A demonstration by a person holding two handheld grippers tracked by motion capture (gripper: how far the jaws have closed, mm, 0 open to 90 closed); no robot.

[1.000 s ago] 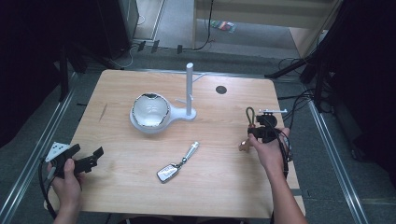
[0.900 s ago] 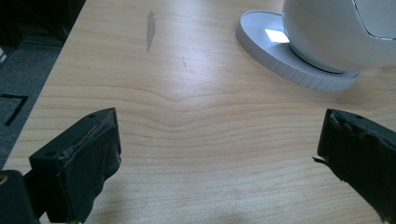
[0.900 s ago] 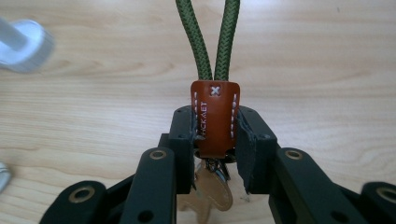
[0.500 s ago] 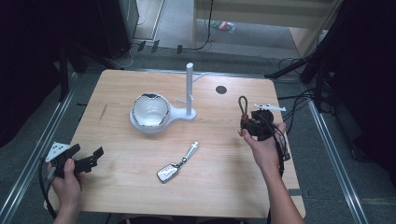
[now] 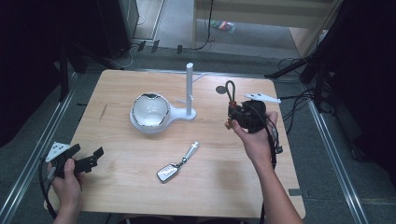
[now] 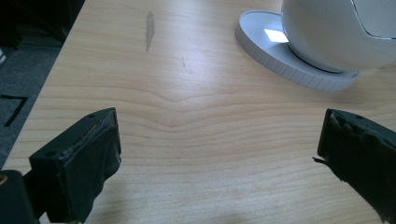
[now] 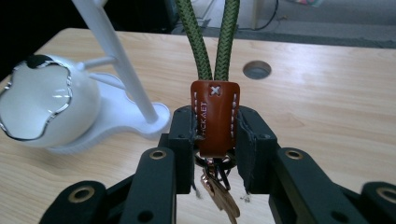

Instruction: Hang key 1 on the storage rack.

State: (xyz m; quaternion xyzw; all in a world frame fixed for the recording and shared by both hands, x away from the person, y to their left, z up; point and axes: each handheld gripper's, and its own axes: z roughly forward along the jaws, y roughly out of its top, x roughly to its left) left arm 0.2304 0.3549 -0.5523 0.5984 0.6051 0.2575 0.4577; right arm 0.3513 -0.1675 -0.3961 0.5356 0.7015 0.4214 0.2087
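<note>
The right gripper (image 7: 215,140) clamps the keychain (image 7: 214,119) by its stiff leather tab, above the table (image 5: 224,182) near the stand (image 5: 189,88). Light; the cord loop is limp and likely sways. The left gripper (image 6: 219,154) is open, empty.

Brown leather key strap (image 7: 215,116) between clamped tongs (image 7: 215,140), beside white stand (image 7: 119,56)

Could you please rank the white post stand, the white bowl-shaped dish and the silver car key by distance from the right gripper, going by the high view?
From the right gripper, which holds a green cord keyring:
1. White post stand, just to its left.
2. Silver car key, lower left, near the table's middle.
3. White bowl-shaped dish, farther left beyond the post; close to the key's distance, so this ranking is tentative.
</note>
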